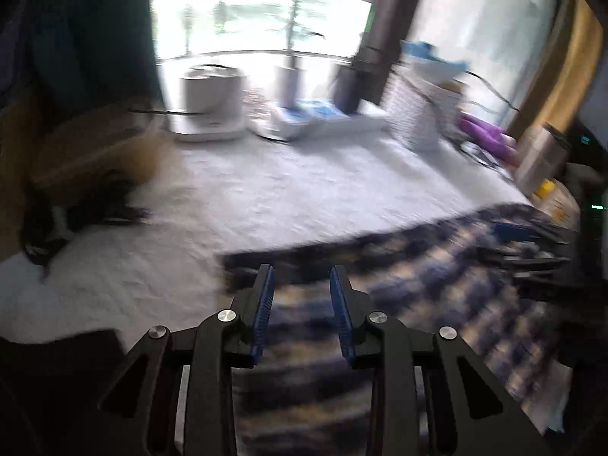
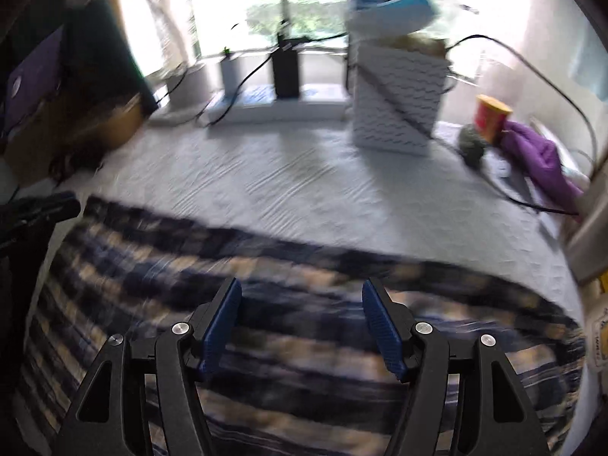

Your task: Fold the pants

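Lying flat on a white bedspread (image 2: 288, 174), navy-and-cream plaid pants (image 2: 304, 342) stretch beneath both grippers, left (image 1: 302, 277) and right (image 2: 302, 292), fingers spread, gripping nothing.

Daylight is being thrown in from the overexposed window (image 1: 262, 15), both views are being smeared by motion blur, and the edges are being bent and darkened.

The pants (image 2: 304, 323) lie on the bed (image 2: 285, 190), with a bag (image 2: 399, 102) standing behind them.
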{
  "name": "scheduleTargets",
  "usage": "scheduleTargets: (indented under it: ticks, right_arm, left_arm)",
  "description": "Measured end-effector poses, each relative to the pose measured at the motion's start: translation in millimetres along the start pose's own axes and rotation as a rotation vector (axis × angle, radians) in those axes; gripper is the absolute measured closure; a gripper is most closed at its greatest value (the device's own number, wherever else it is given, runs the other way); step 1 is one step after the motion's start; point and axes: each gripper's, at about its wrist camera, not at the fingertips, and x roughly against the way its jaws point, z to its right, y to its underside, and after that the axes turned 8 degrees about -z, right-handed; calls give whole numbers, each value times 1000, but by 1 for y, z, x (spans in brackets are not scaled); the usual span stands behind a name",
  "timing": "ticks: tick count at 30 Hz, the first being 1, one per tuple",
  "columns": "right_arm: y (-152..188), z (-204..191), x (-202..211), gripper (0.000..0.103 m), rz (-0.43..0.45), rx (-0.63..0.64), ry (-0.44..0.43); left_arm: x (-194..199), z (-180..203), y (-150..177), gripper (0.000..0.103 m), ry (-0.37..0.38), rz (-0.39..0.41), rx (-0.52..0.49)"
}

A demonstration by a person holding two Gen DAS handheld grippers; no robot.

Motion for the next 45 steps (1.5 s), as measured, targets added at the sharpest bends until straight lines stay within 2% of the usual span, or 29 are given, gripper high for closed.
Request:
scheduleTargets:
  ticks: [3,7,9,17,25,27,29,31,37,42,45]
  right_arm:
    - [1,-2,-11,35,-13,8,15]
    - [2,-5,-13,33,-7,28,34]
    - [1,-7,-18,28,-10,43,39]
    - [7,1,-9,27,12,-3,29]
    - [55,5,23,27,10,-1,60]
    - [69,5,24,19,-13,12,56]
    - [84,6,22,17,-32,26,56]
    - [96,9,27,15,-13,0,42]
    - [117,11,39,14,4,-10,38]
    - [138,10,47,14,28,-23,43]
    - [146,7,51,14,23,-10,55]
  left_arm:
    - [-12,15,5,73,61,-47,-38]
    - [-37,25,8,73,38,-137,-60]
    - [-38,26,8,73,21,-121,-76]
    - [-48,25,-6,73,-64,-88,-94]
    - [-50,9,-20,73,-79,-103,-26]
    - [-49,9,-19,73,-87,-108,-18]
    - [-45,9,-18,73,-95,-124,-7]
    - [-35,7,-16,73,-97,-112,11]
    - [0,11,7,73,-100,-81,21]
    - [23,32,45,73,-77,-91,-11]
    - [28,45,70,73,-59,-125,-14]
